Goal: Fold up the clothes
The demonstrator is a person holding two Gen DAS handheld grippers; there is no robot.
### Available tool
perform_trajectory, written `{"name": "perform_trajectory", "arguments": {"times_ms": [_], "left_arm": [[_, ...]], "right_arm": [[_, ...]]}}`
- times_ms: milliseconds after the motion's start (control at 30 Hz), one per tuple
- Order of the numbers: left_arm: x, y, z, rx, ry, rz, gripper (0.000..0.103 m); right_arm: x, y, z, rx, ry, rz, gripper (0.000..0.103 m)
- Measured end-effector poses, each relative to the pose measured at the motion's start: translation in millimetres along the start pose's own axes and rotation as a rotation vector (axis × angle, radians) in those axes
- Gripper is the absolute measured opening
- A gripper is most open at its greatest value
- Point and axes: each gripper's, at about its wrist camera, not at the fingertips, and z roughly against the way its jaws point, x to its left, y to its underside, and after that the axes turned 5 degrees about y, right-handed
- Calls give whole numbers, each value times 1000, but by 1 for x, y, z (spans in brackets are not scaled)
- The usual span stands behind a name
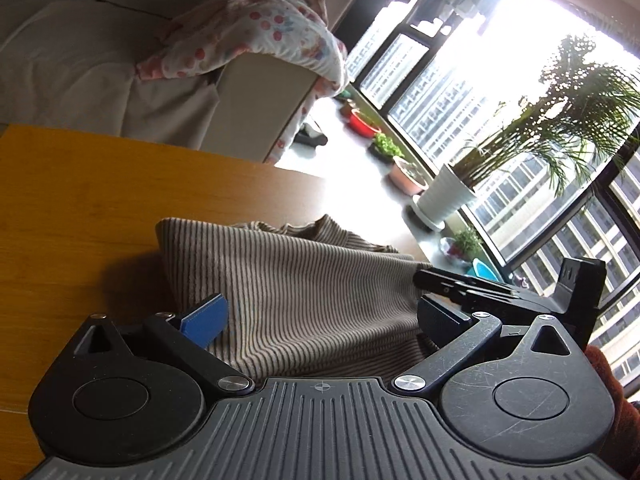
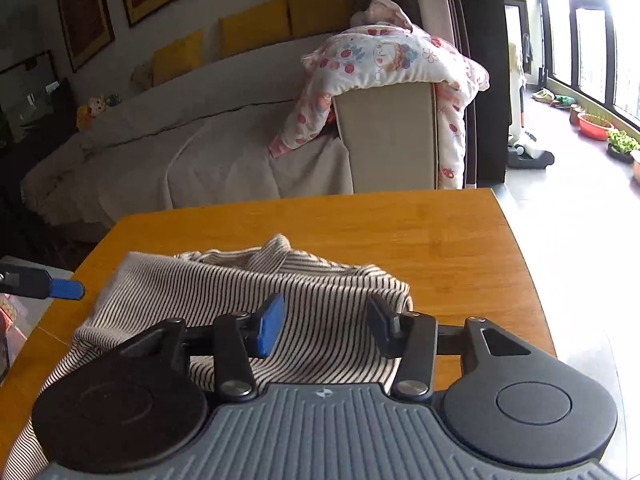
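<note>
Both grippers spread wide, pinching nothing: left gripper (image 1: pixel 320 320), right gripper (image 2: pixel 326 326) over rumpled brown-striped knit garment (image 2: pixel 248 292). Risk: grabbing several bunched layers, dragging it off orange wooden bench (image 2: pixel 400 224).

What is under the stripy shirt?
The striped shirt lies crumpled on the wooden table. Whether anything else hides beneath the cloth cannot be seen.

Striped garment (image 1: pixel 304 296) bunched on a wooden table (image 1: pixel 100 208); the left gripper (image 1: pixel 320 316), jaws spread wide, sits just above the garment.
</note>
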Motion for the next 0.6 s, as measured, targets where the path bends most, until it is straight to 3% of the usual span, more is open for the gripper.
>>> {"name": "perform_trajectory", "arguments": {"times_ms": [33,100,233,367,567,600], "left_arm": [[8,-4,-3,10,-9,14,101],[25,-13,-9,29,-28,42,96],[45,-22,-24,54,5,60,94],[54,-29,-43,66,-11,19,96],[48,-30,-64,64,31,-78,97],[44,-28,-66,61,27,-107,93]], "right_arm": [[-10,-9,2,-5,-21,-24,70],[-30,-23,0,9,-75,-62,82],[-51,-30,-24,108,-82,-22,83],[-56,-26,-53,170,-134,-30,83],[-31,-30,-89,218,-255,31,84],[-23,-31,-92,223,-271,58,84]]}}
